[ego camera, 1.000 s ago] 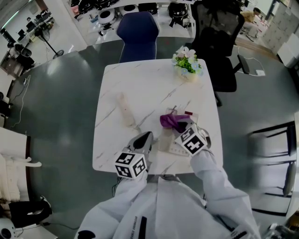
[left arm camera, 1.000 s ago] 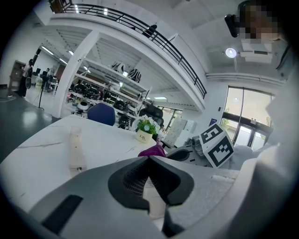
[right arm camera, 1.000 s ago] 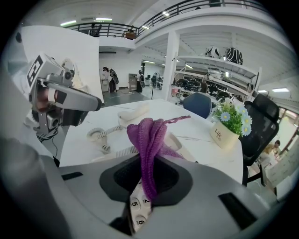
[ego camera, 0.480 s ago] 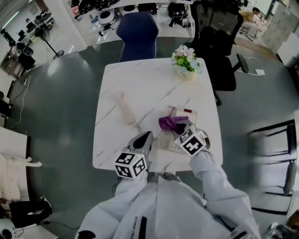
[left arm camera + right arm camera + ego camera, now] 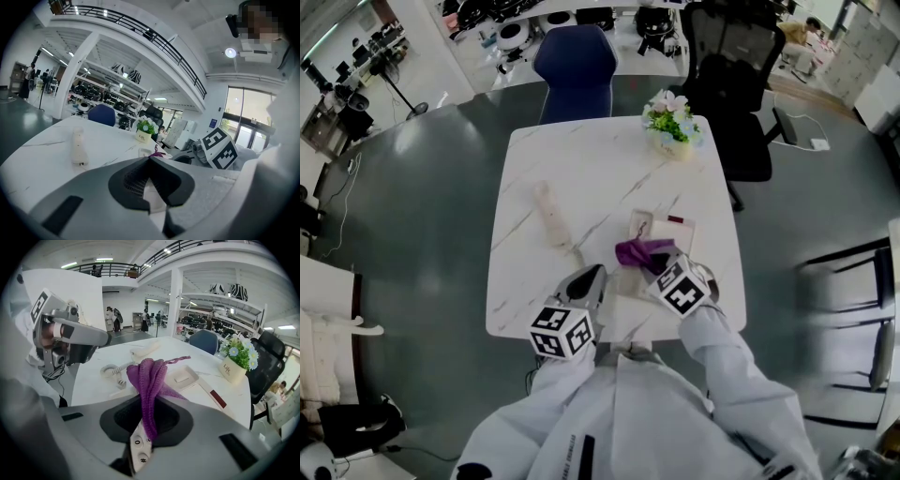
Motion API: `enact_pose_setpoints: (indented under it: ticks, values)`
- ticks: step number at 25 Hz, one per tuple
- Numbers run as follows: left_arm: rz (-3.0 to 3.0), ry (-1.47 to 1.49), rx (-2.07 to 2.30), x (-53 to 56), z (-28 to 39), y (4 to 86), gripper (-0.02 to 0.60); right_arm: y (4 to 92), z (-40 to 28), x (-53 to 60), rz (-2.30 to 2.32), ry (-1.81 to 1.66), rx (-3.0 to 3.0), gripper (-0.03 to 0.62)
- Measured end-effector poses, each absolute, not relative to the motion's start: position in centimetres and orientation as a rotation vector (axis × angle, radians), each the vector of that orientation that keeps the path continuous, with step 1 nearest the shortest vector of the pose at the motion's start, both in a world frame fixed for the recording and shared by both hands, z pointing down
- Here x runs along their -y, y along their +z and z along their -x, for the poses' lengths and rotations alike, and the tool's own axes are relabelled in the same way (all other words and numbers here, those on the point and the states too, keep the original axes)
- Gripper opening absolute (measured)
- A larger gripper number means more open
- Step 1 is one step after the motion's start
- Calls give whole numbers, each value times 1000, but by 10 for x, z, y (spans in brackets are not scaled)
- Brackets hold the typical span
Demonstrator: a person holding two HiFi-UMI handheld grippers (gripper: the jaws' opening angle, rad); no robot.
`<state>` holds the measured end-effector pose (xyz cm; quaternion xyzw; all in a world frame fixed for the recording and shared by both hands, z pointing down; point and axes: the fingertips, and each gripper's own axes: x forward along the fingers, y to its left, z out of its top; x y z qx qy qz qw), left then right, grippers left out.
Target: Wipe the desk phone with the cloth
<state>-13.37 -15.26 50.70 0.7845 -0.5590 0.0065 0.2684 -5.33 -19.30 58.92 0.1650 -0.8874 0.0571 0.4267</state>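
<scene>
The right gripper (image 5: 151, 401) has its two jaws pressed together on the purple cloth (image 5: 149, 373), which stands up in folds from between them and also hangs a little below, over the number keys of the desk phone (image 5: 664, 231). In the head view this gripper is over the near part of the phone base, and the cloth lies on the base just in front of the jaw tips. The phone stands on the right half of the white marble table (image 5: 591, 169), near the person's edge. Its handset (image 5: 549, 217) is off the base and lies on the table to the left, well apart from it, and a coiled cord (image 5: 112, 371) lies on the table between the two. The left gripper (image 5: 150, 158) has its jaws closed on nothing; it is low over the near table edge, to the left of the phone. A small pot of flowers (image 5: 672, 124) stands at the far right corner of the table
</scene>
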Motion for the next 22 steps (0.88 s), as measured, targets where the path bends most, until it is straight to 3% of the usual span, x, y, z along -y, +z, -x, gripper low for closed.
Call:
enact_pose_setpoints:
  ticks: [22]
  values:
    - [-2123,17,1499,126,128,503,-3,597,53,145,-355,204,2206,41]
